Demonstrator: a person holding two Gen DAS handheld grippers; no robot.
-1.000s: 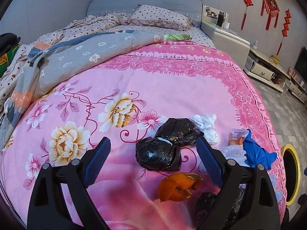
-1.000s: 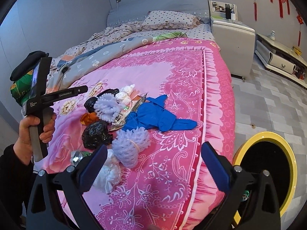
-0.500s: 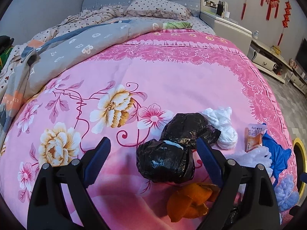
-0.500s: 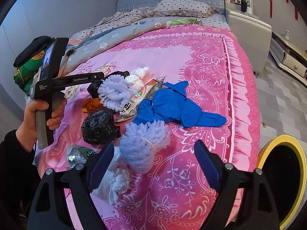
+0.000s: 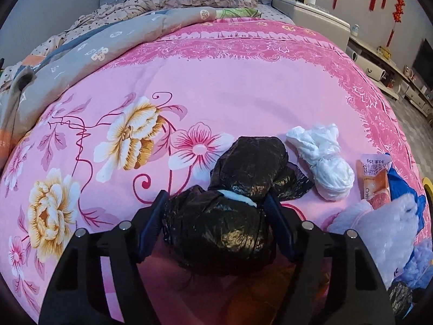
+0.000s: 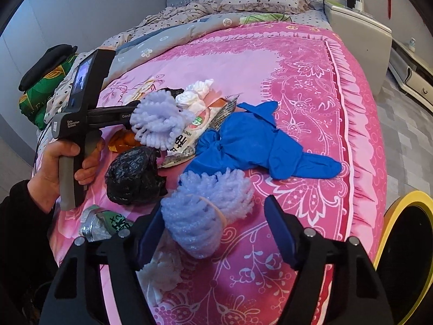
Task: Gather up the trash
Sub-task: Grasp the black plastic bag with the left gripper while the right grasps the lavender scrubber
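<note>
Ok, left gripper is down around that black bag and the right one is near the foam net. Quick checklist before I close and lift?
1. Black bag between the left gripper fingers: ok, a pad on each side.
2. Left grip closed firmly: cannot tell, pads look at the bag's sides.
3. Second black bag clear of the pads: not ok, it touches the first bag.
4. Foam net centred in the right gripper: not ok, it sits toward the left finger.
5. Bin open: ok, beside the bed.
</note>
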